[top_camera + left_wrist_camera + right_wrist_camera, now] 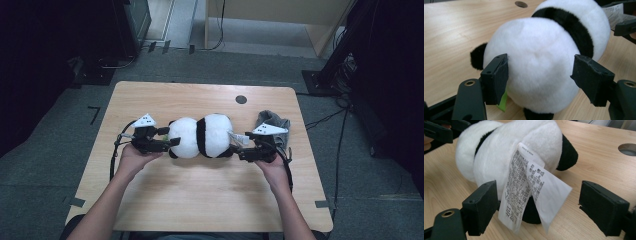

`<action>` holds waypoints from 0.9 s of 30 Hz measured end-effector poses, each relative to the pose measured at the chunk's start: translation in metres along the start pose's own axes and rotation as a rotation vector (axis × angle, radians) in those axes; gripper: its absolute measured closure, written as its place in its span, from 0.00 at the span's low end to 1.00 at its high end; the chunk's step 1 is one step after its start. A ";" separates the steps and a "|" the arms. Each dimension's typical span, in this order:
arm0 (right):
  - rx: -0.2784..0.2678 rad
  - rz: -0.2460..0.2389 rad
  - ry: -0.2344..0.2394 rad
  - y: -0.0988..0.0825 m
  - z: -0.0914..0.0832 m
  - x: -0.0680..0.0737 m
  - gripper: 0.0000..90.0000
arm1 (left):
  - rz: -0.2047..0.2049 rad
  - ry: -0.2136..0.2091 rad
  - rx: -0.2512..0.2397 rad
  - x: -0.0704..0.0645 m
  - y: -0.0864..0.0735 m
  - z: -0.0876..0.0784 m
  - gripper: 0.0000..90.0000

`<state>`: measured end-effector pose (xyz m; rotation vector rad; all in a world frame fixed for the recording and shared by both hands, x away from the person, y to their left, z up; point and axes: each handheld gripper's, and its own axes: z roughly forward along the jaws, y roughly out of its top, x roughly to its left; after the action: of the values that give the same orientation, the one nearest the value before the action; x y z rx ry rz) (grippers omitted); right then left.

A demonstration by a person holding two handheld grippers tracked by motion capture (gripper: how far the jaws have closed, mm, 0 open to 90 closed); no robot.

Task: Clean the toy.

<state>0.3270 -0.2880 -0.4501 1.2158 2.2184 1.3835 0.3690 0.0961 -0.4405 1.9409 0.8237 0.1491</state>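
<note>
Two grippers are set at opposite ends of the plush panda (200, 136), which lies near the middle of the tabletop (200, 195). Left gripper (540, 75) jaws are spread around the white end, one pad touching. Right gripper (537, 207) jaws stand open about the label (529, 185). No lift is judged begun; grasping remains.
</note>
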 end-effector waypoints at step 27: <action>-0.042 0.127 -0.212 -0.006 -0.044 -0.085 0.22 | -0.051 0.014 0.017 0.026 -0.003 0.030 0.15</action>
<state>0.3504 -0.3805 -0.4496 1.4380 1.9896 1.2724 0.4002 0.0902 -0.4638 1.9346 0.8851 0.1263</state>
